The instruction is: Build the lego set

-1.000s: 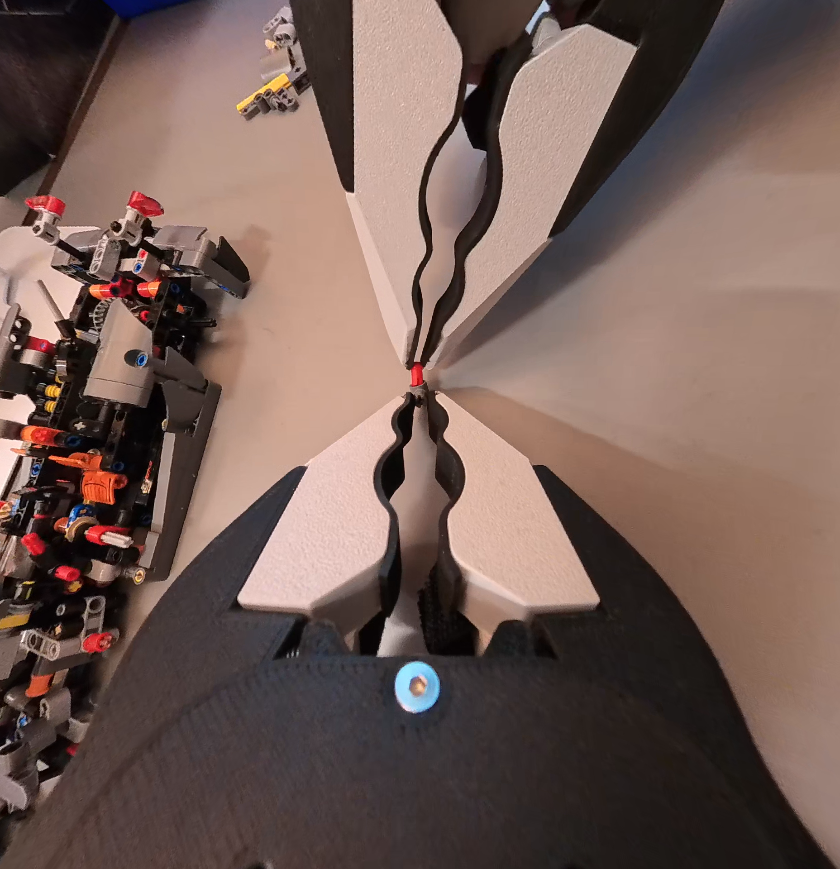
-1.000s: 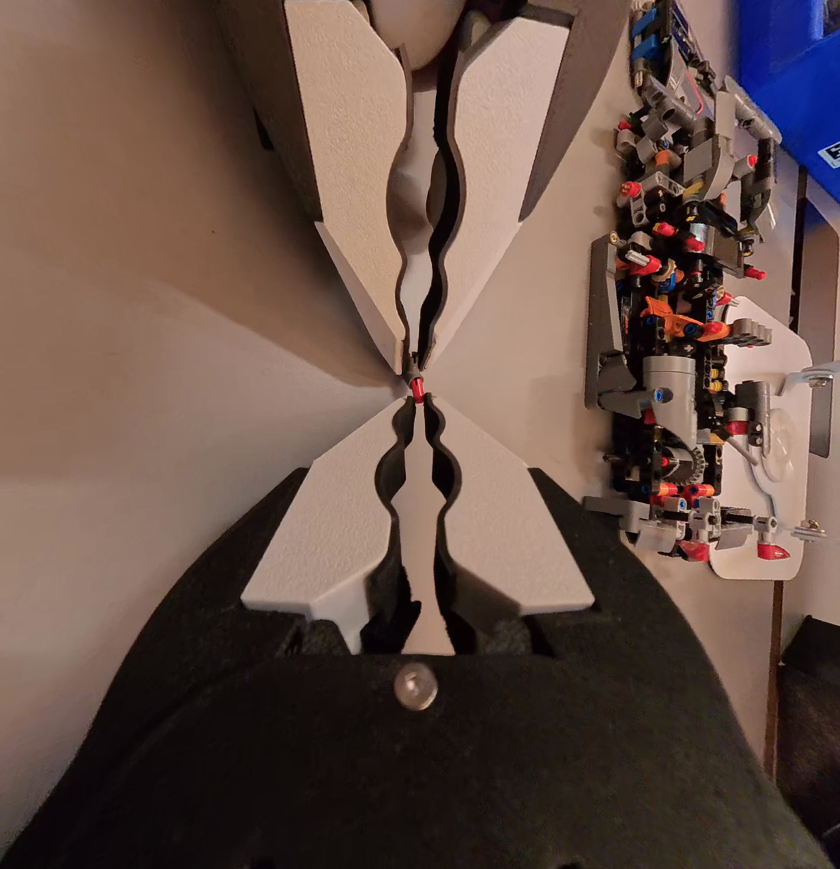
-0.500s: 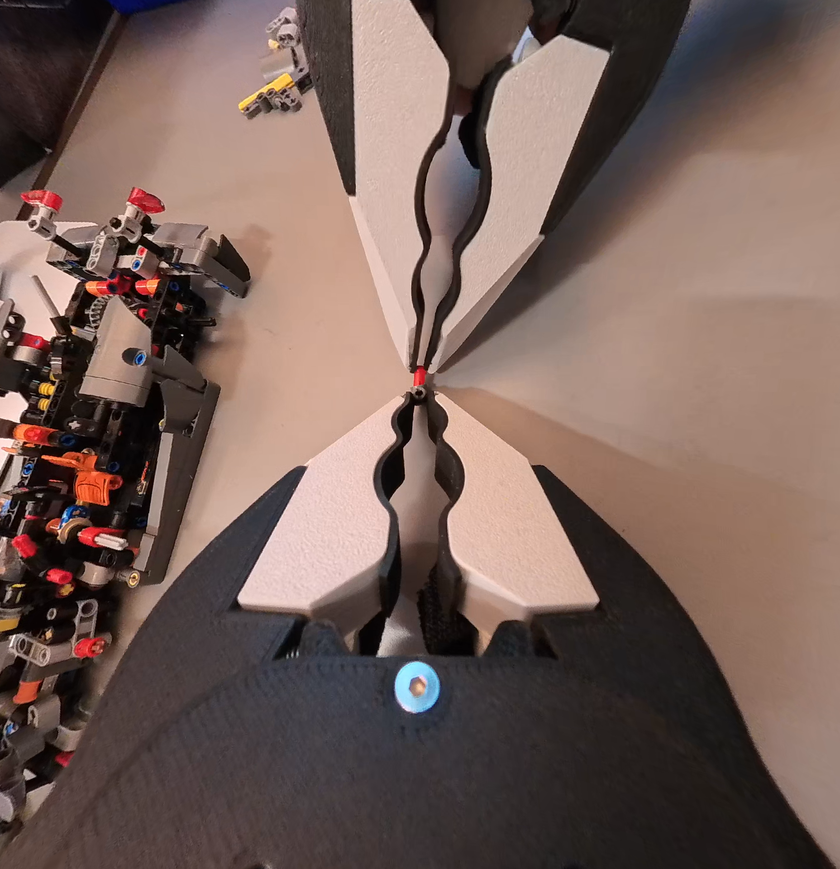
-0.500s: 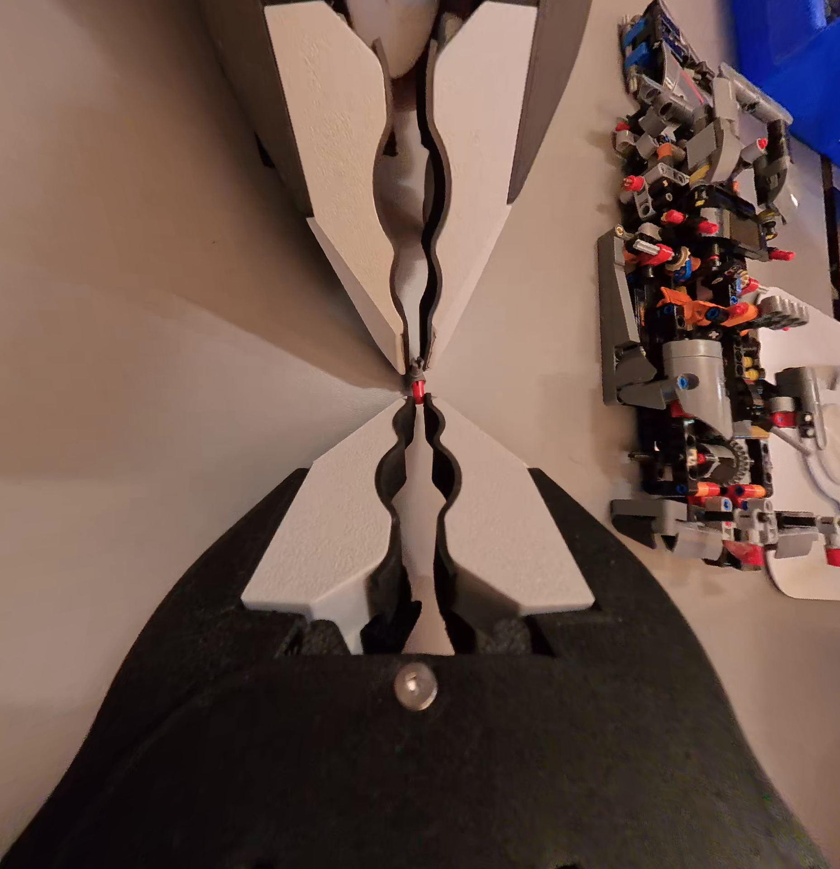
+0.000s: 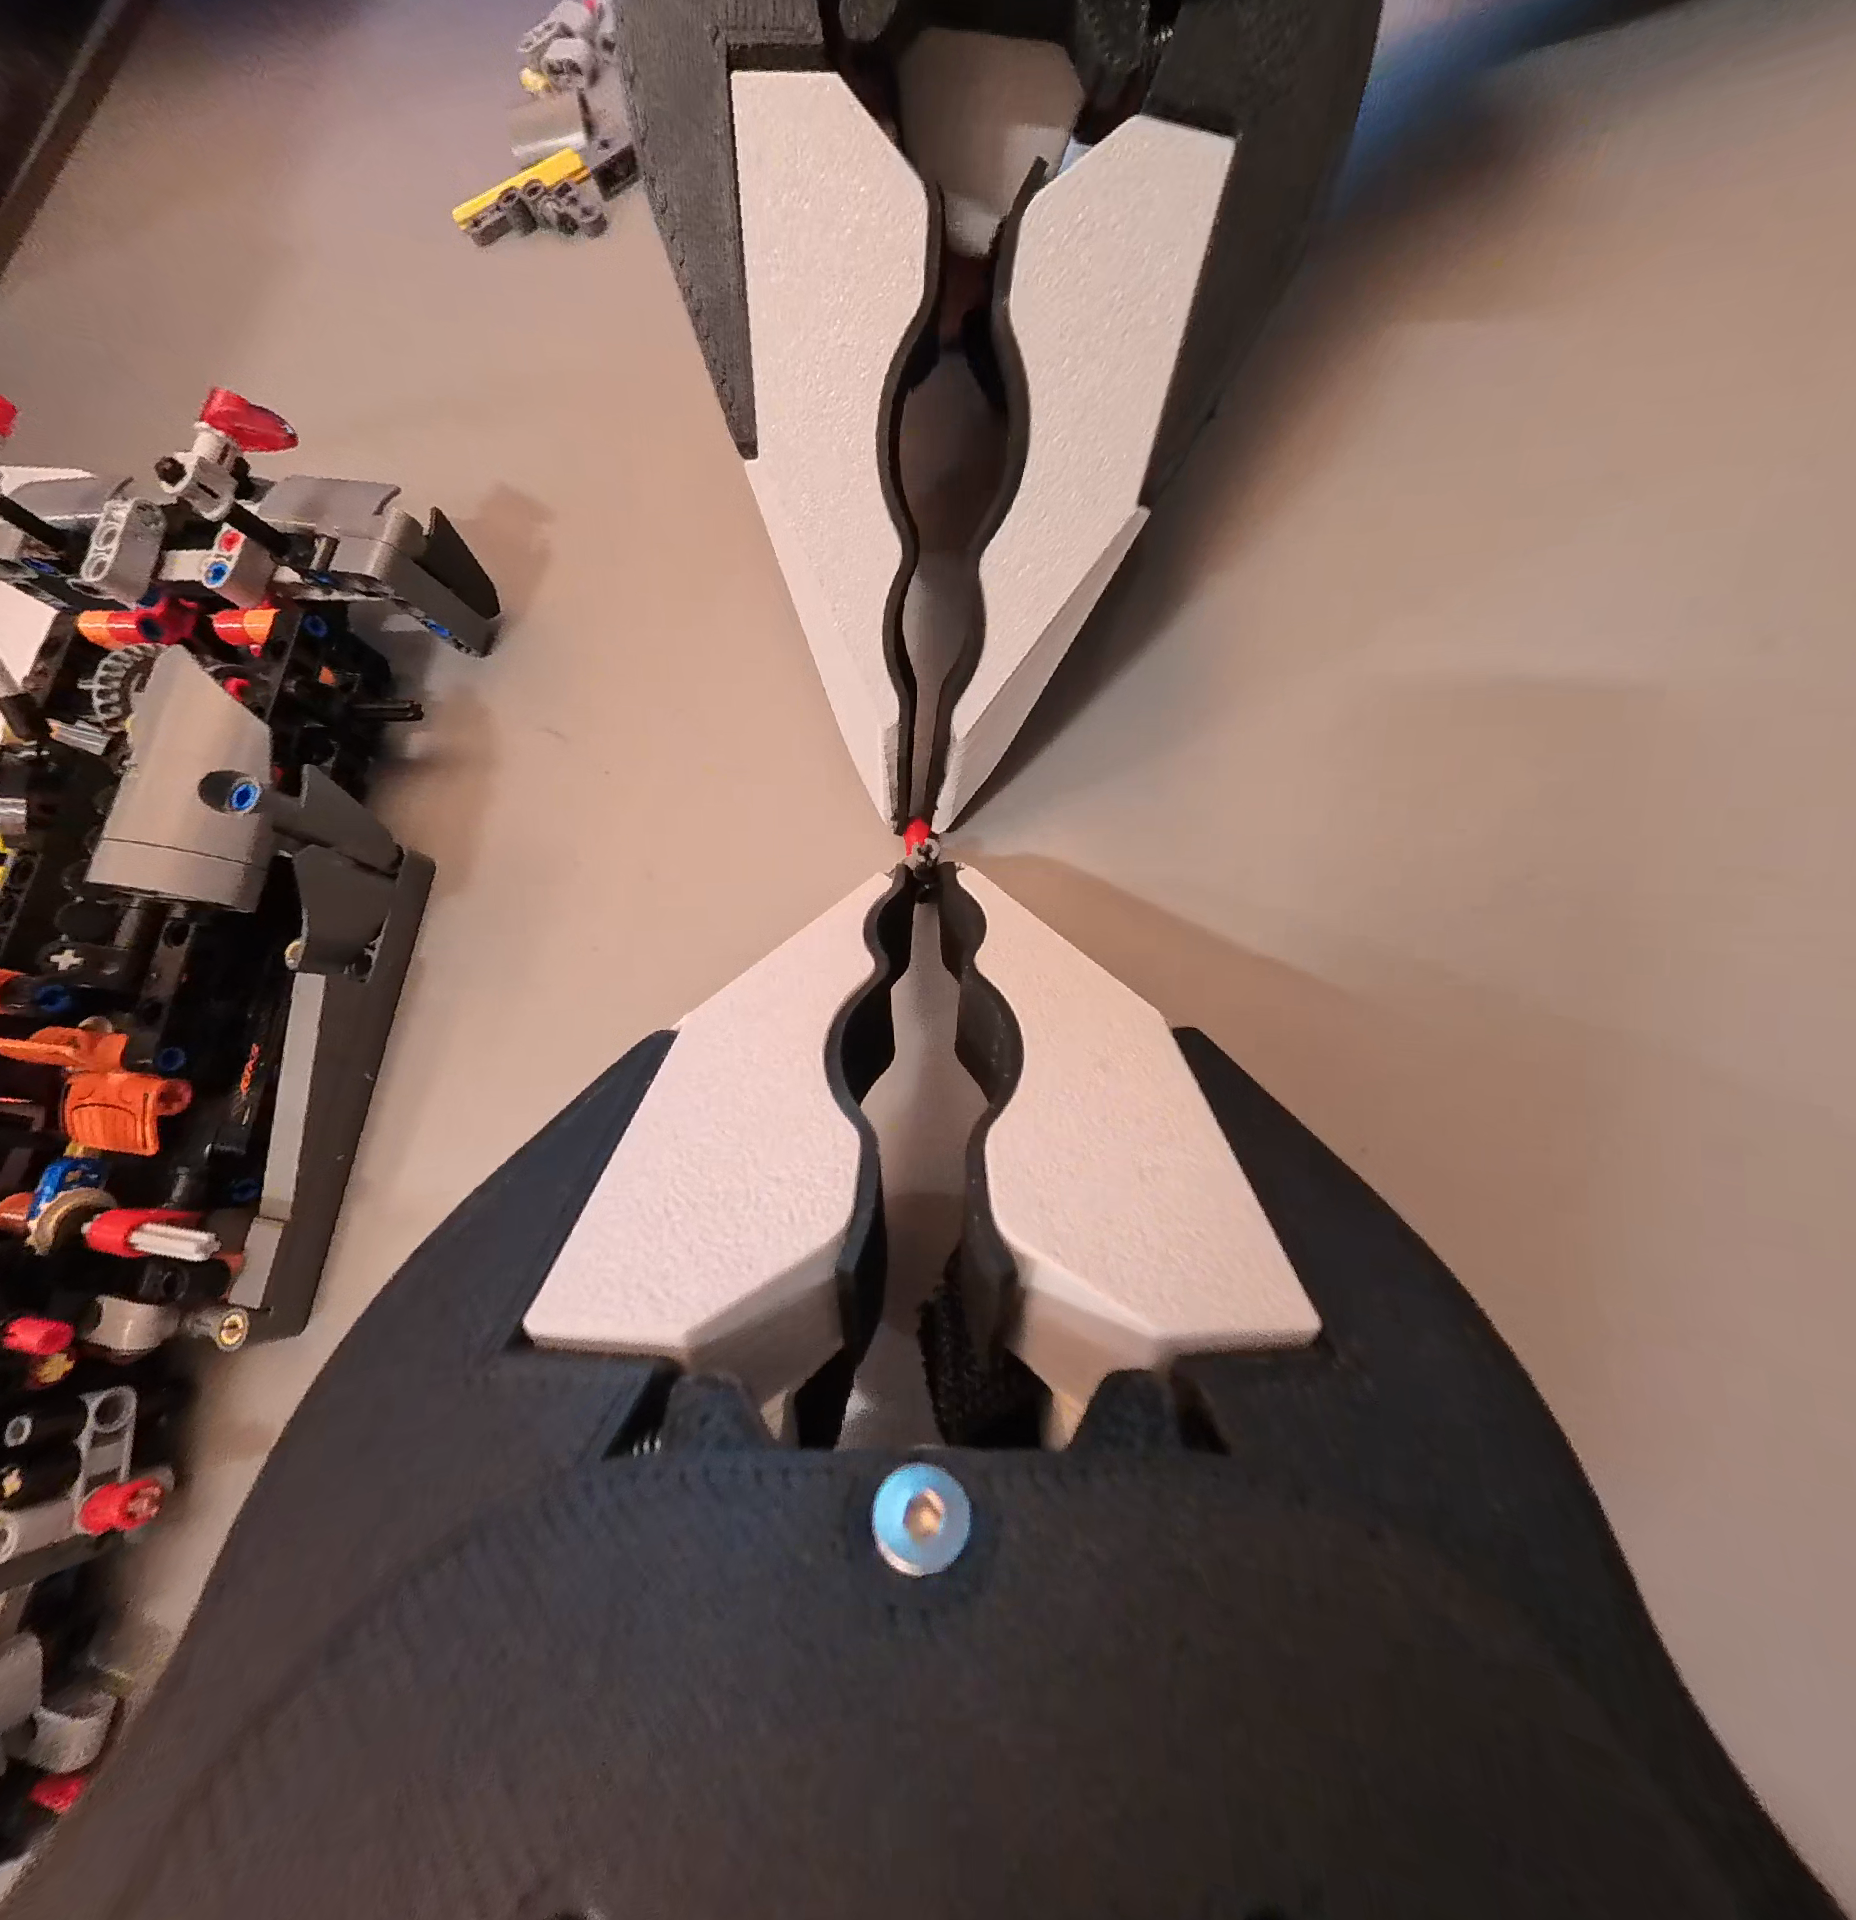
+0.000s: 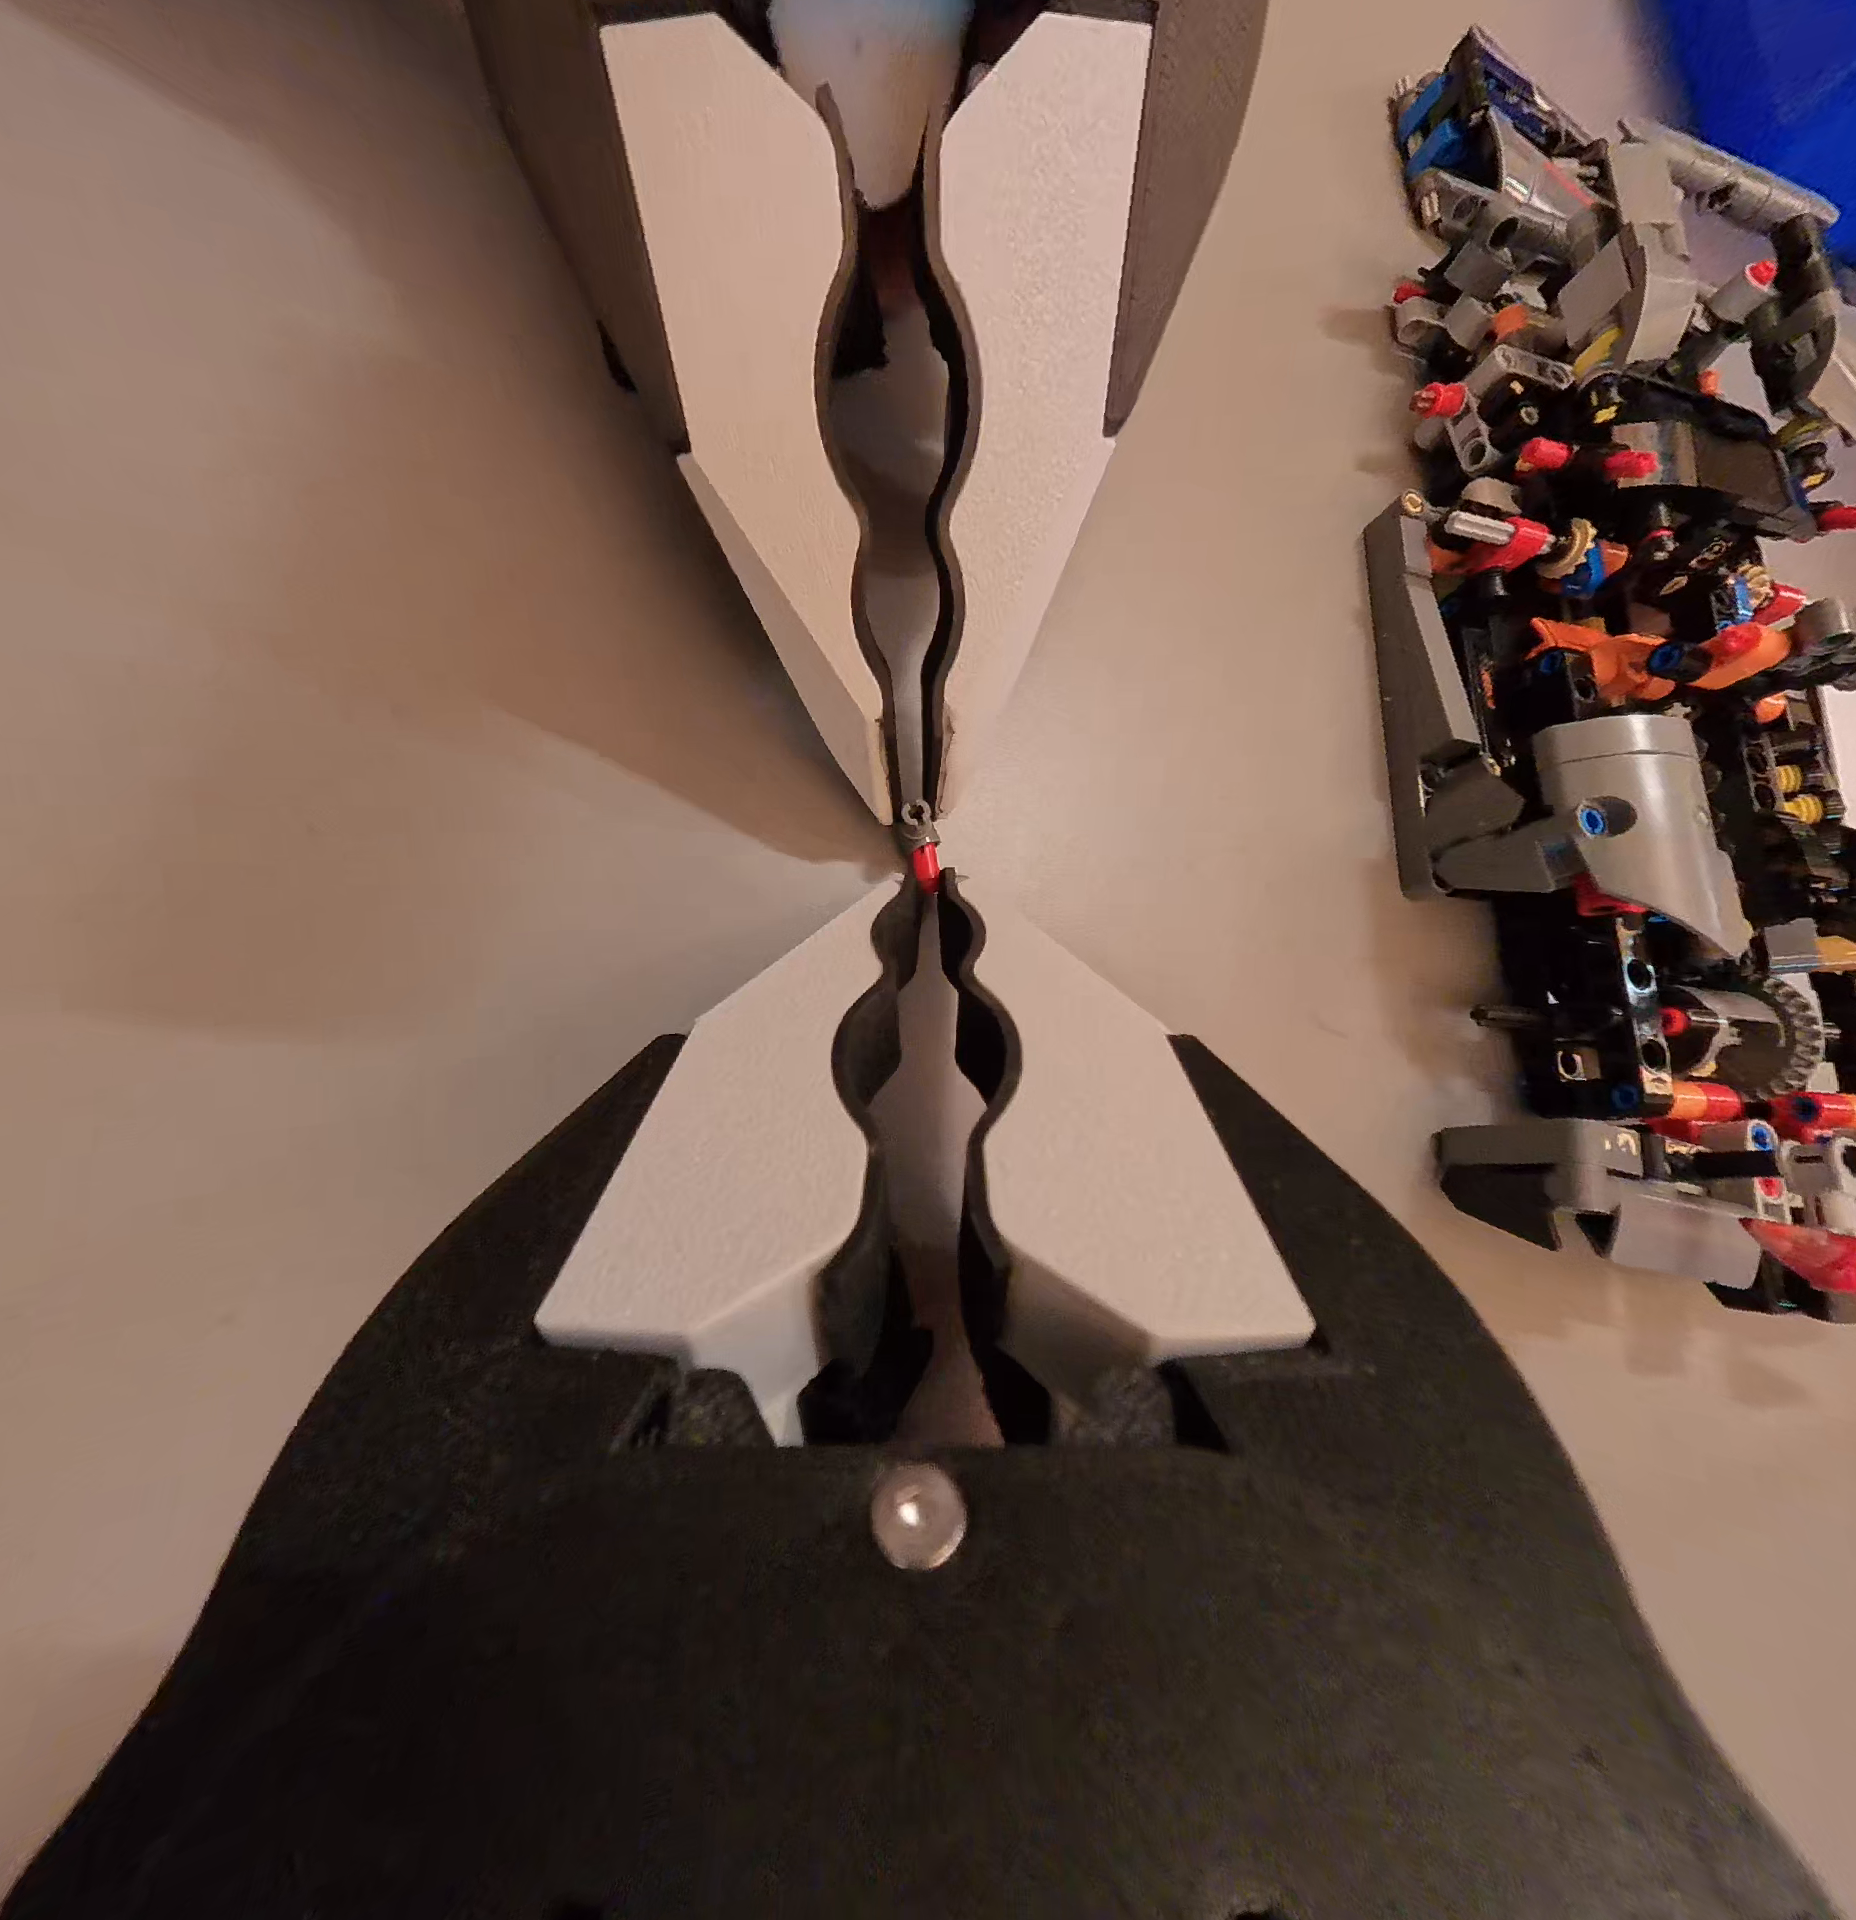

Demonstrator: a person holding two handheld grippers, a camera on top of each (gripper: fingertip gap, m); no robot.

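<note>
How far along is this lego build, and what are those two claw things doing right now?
Much looks done: a large vehicle chassis sits assembled on the table. In hand: the right gripper pinches a red pin, the left gripper a small grey connector, tip to tip, being joined. Left: fitting that piece, plus the loose parts lying beyond.

Two grippers, left gripper (image 5: 919,883) and right gripper (image 6: 926,883): black rough bodies, white pointy fingers (image 5: 737,1143) with wavy black pads (one shiny screw (image 5: 921,1519) each).
</note>
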